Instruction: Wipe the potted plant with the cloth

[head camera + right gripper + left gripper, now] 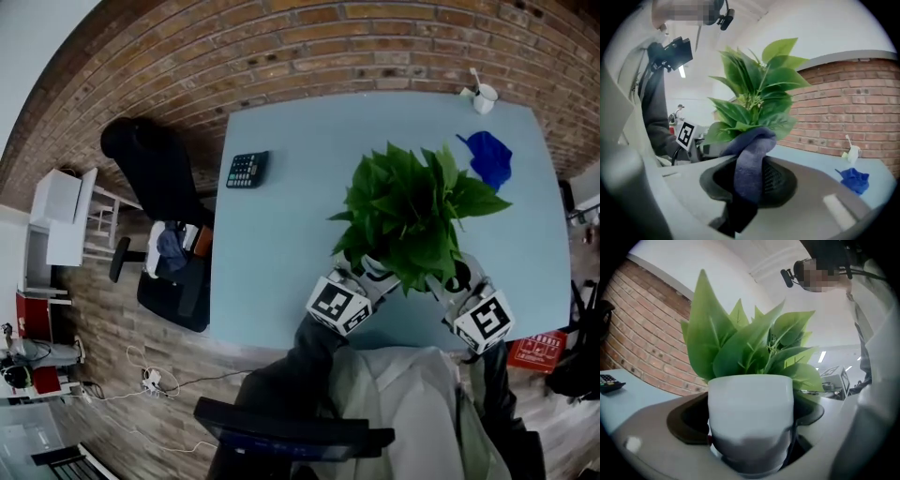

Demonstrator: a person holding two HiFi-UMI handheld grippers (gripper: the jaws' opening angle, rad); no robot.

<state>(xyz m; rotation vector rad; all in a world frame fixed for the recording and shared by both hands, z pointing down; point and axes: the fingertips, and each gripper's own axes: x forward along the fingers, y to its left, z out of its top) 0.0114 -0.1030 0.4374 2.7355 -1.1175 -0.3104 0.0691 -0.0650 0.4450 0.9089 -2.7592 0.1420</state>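
A leafy green plant (412,202) in a white pot (751,408) is near the front edge of the pale blue table (272,272). My left gripper (372,272) is shut on the pot, which fills the space between its jaws in the left gripper view, with the leaves (750,348) rising above. My right gripper (457,278) is at the plant's right side, shut on a grey-blue cloth (751,164). The cloth bunches up out of the jaws in front of the leaves (757,93). In the head view the foliage hides most of the pot.
A bright blue cloth (489,157) lies at the table's far right, beside a small white cup (483,97) in the corner. A black calculator (247,169) sits at the far left edge. A dark office chair (155,178) stands left of the table on the brick floor.
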